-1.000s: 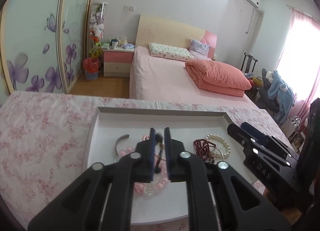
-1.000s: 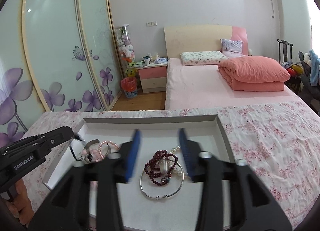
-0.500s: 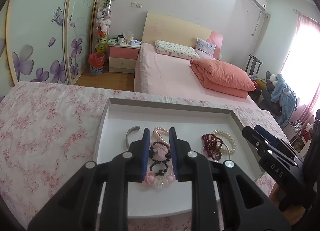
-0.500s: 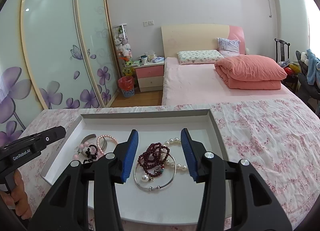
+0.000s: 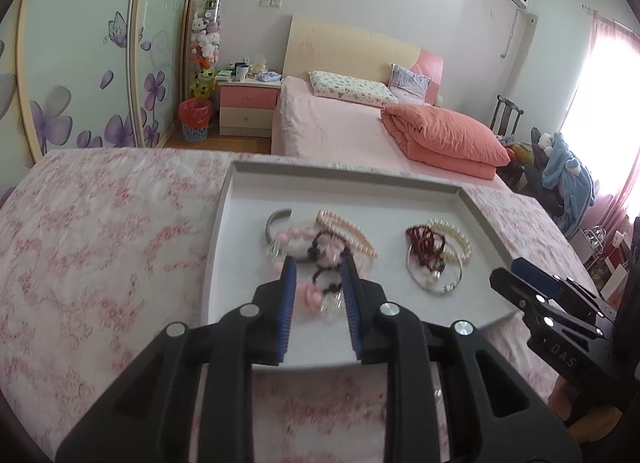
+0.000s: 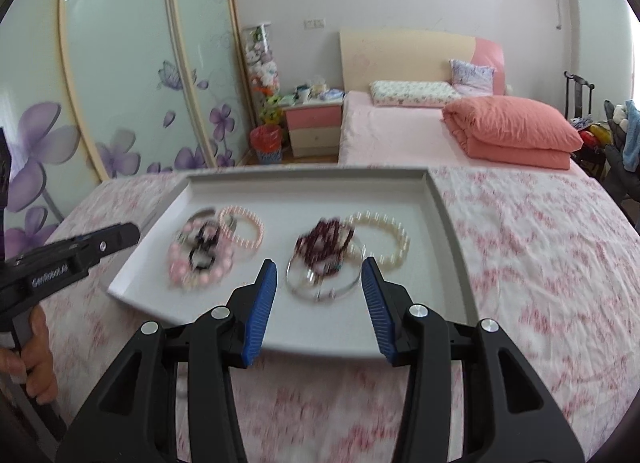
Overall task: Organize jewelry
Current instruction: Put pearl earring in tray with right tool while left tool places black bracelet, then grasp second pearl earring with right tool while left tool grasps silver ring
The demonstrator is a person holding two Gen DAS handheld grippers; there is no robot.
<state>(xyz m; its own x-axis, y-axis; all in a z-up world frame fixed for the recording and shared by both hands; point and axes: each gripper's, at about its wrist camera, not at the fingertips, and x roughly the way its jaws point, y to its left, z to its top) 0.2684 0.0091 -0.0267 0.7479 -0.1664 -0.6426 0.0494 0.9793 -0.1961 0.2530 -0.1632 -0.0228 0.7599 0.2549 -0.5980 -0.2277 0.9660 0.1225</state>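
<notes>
From the left wrist camera, the left hand-held gripper (image 5: 318,265) reaches over the near edge of a shallow grey tray (image 5: 472,203) that lies on a tabletop covered by a pink flowered cloth (image 5: 112,231). Its blue-padded jaws stand a little apart with nothing pinched between them; a black bead bracelet (image 5: 325,259) and a pink bead bracelet (image 5: 306,295) show through the gap, lying on the tray floor. Just beyond them sit a silver cuff (image 5: 276,221) and a string of small pink pearls (image 5: 348,231), all bunched in the left half of the tray. The right half holds a dark red bead bracelet (image 5: 426,245) heaped on a thin silver bangle (image 5: 434,283), with a white pearl bracelet (image 5: 454,233) touching behind. The right hand-held gripper (image 5: 520,275) enters from the right, near the tray's right corner; from this side I cannot tell how its jaws stand.

From the right wrist camera, somewhat blurred, the right hand-held gripper (image 6: 319,281) has its jaws spread wide, empty, above the tray's (image 6: 304,177) near part. The silver bangle (image 6: 324,283) and dark red bead bracelet (image 6: 324,245) lie between the jaw tips, the white pearl bracelet (image 6: 380,239) just right of them. The pink bead bracelet (image 6: 200,263) and its neighbours lie to the left, near the left hand-held gripper (image 6: 124,231), which points at the tray's left edge.
</notes>
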